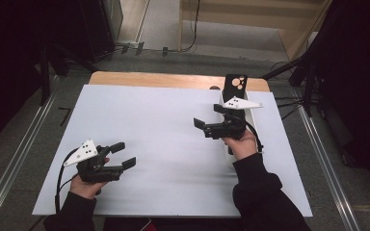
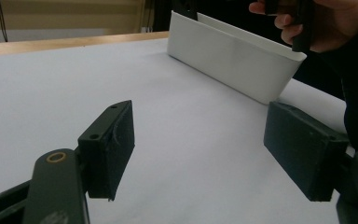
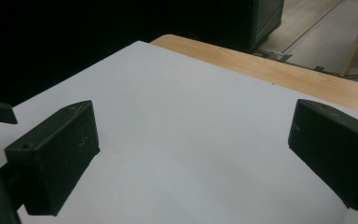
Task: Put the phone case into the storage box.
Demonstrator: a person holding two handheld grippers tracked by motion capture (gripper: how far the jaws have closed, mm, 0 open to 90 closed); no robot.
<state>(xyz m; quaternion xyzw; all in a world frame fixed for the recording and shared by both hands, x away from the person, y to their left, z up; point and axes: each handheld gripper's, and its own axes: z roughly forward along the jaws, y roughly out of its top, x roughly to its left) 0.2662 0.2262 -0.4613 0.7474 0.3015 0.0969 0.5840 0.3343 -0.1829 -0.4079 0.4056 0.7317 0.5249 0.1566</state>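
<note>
A: Status on my side?
B: I've got the left gripper (image 1: 124, 155) low over the white sheet (image 1: 164, 144), jaws spread, nothing between them. Right gripper (image 1: 207, 118) jaws also spread, empty, just beside the white tray (image 2: 235, 60).
A: Phone case?
B: Black phone case (image 1: 235, 86) stands at the tray's far end.

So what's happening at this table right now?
A person sits at a table covered by a white sheet, a two-jaw gripper in each hand. The left gripper is near the front edge, jaws open and empty. The right gripper is beside a long white tray, jaws also open with nothing between them. A black phone case stands at the tray's far end. Nothing is held yet.
</note>
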